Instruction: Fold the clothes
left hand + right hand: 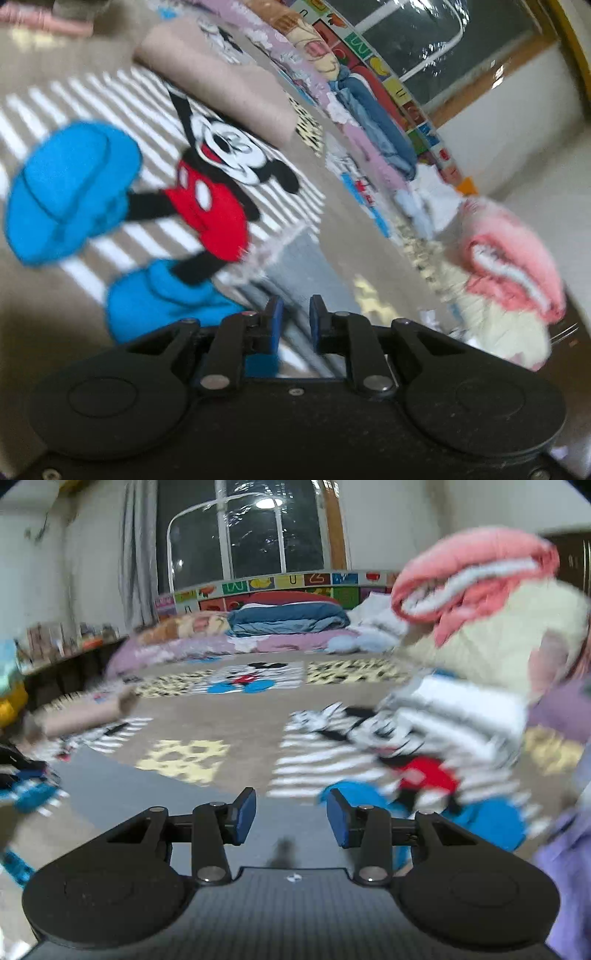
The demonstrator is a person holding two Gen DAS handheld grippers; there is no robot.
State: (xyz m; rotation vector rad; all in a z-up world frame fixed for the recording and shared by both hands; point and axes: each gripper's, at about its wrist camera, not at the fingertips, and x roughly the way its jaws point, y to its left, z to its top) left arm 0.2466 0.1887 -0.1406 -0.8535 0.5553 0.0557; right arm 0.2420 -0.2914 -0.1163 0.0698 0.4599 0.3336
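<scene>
Bedding first: I see a beige cartoon-mouse printed bedspread covering the whole work surface, with striped and yellow-spotted panels. At its far edge, under the dark window, lies a folded blue quilt on lilac covers. On my right stands a blurred heap of clothes, cream and white-striped items topped by a pink knitted garment, resting on the bedspread. A folded beige garment lies well apart, up the left view. A flat grey piece of fabric lies just ahead of my left gripper; its blue pads stand narrowly apart, gripping nothing. My right gripper hangs above the bedspread, jaws set wide, empty
</scene>
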